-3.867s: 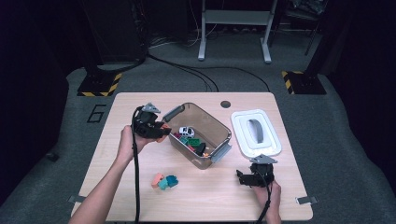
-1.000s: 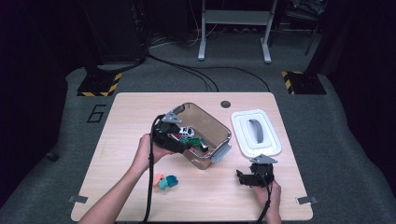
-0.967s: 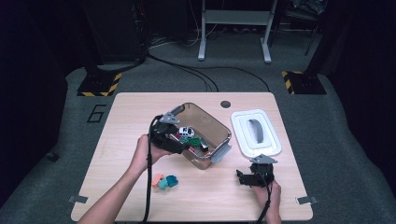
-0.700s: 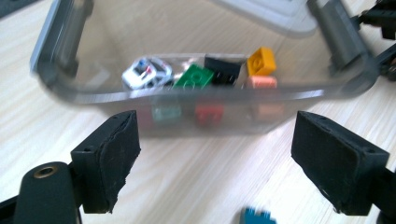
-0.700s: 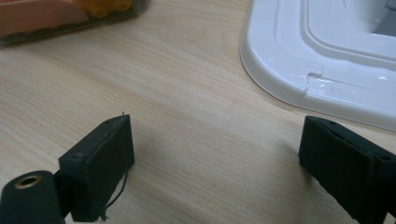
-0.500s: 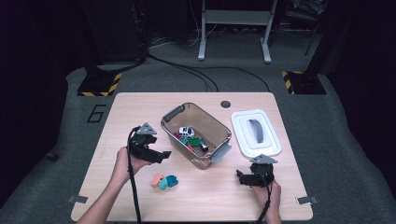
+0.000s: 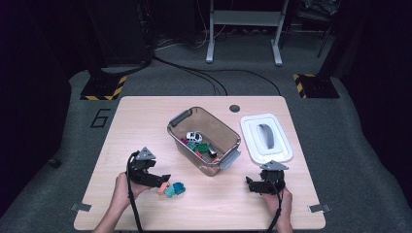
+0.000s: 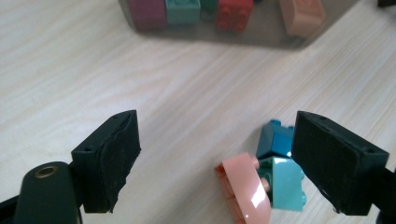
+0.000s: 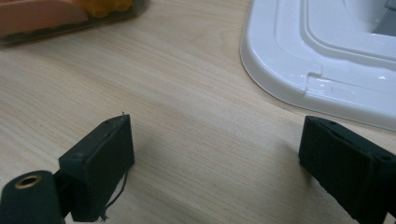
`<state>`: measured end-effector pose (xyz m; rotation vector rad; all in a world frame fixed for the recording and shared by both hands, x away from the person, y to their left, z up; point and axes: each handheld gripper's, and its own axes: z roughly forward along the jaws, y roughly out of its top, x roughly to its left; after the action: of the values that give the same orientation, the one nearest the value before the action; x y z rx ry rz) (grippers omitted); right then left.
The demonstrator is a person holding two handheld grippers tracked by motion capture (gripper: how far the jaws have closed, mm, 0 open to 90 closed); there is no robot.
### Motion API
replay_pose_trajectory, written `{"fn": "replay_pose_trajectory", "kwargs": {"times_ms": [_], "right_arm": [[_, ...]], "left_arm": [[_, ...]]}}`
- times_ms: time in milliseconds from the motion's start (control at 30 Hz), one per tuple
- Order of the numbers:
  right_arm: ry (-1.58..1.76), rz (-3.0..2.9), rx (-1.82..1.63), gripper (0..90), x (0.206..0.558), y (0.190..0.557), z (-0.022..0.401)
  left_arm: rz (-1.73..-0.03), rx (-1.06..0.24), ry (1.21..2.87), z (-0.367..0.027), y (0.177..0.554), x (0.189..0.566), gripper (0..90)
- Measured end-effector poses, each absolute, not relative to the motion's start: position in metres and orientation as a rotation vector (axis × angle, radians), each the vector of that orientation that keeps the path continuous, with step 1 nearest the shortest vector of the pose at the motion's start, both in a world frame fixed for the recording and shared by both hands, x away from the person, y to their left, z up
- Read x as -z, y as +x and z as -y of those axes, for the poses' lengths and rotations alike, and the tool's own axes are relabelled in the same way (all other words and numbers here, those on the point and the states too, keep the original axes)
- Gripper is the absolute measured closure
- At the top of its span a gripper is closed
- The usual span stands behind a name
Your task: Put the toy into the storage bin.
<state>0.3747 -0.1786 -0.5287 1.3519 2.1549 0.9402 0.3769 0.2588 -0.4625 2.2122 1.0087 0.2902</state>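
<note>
Three small bricks lie together on the wooden table, in front of the bin: a salmon one (image 7: 162, 189) (image 8: 245, 189), a light teal one (image 7: 170, 192) (image 8: 285, 184) and a darker teal one (image 7: 179, 187) (image 8: 275, 140). My left gripper (image 7: 165, 178) (image 8: 219, 163) hangs low just left of them, open, with the bricks near its right jaw and nothing pressed. My right gripper (image 7: 250, 184) (image 9: 224, 163) rests open at the front right, over bare table.
A clear plastic bin (image 7: 221, 127) (image 8: 280, 39) stands mid-table holding a white toy car (image 7: 194, 136) and several coloured bricks. Its white lid (image 7: 266, 138) (image 9: 327, 60) lies to the right, just beyond the right gripper. Dark floor surrounds the table.
My left gripper has come away from the bin, moving down and toward the table's front left, and now sits beside the loose bricks. The right gripper has stayed put.
</note>
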Motion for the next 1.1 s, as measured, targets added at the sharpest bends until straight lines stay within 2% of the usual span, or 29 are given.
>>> {"fn": "replay_pose_trajectory", "kwargs": {"times_ms": [167, 433, 633, 733, 867, 1100], "right_arm": [[1.353, -2.155, -0.943, 9.5, 0.529, 0.375, 0.179], [1.354, -2.153, -0.943, 9.6, 0.529, 0.375, 0.178], [1.354, -2.154, -0.943, 9.6, 0.529, 0.375, 0.178], [1.354, -2.154, -0.942, 9.6, 0.529, 0.375, 0.178], [1.354, -2.154, -0.942, 9.6, 0.529, 0.375, 0.178], [1.355, -2.154, -0.942, 9.6, 0.529, 0.375, 0.178]], "left_arm": [[-1.044, -0.239, 2.239, -0.260, 0.376, 0.477, 22.4], [-1.046, -0.174, 2.277, -0.257, 0.376, 0.483, 45.2], [-1.027, -0.112, 2.288, -0.258, 0.378, 0.486, 56.6], [-1.003, -0.124, 2.306, -0.258, 0.379, 0.485, 60.5], [-0.988, -0.125, 2.350, -0.259, 0.384, 0.487, 62.6], [-1.040, -0.129, 2.331, -0.265, 0.384, 0.487, 54.2]]}}
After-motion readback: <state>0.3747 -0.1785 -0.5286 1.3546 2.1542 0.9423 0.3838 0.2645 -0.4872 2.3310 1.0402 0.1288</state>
